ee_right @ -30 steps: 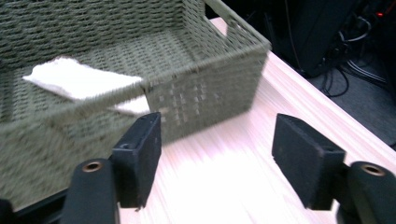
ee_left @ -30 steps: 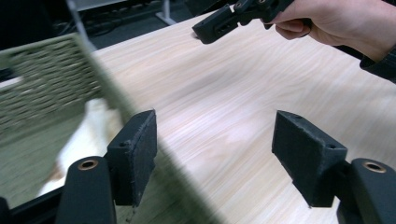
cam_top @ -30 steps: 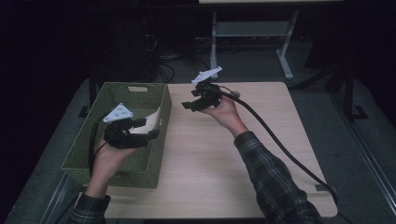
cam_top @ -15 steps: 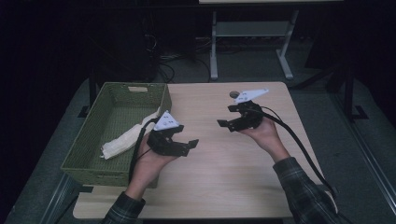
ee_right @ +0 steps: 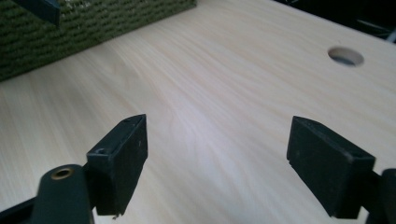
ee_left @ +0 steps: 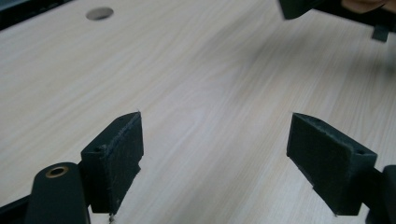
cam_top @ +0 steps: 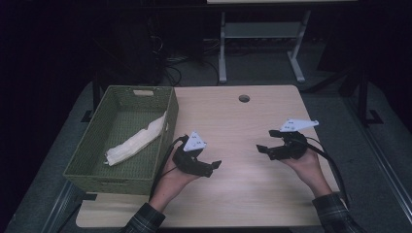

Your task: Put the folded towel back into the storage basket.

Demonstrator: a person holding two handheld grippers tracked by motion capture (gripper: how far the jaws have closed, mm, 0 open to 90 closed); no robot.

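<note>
A green woven basket [cam_top: 111, 177] stands on the left of the wooden table [cam_top: 243, 199], and a crumpled white cloth [cam_top: 136, 141] lies inside it. My left gripper [cam_top: 215, 166] hovers low over the table just right of the basket, its jaws pointing right. My right gripper [cam_top: 261, 150] is farther right, with its jaws pointing left toward the other. Both have just been opening and stand open with only bare tabletop between them, as in the left gripper view [ee_left: 215, 126] and the right gripper view [ee_right: 217, 128]. The basket's wall [ee_right: 70, 28] shows ahead of the right gripper.
A round cable hole [cam_top: 244, 98] sits near the table's far edge, also visible as the hole [ee_left: 99, 13] and the hole [ee_right: 345, 56]. Black cables trail from both grippers toward the near edge. A metal stand [cam_top: 260, 34] is on the floor beyond the table.
My left gripper has come out of the basket and moved right and down over the table, leaving the cloth inside. My right gripper has swung right and toward the near edge.
</note>
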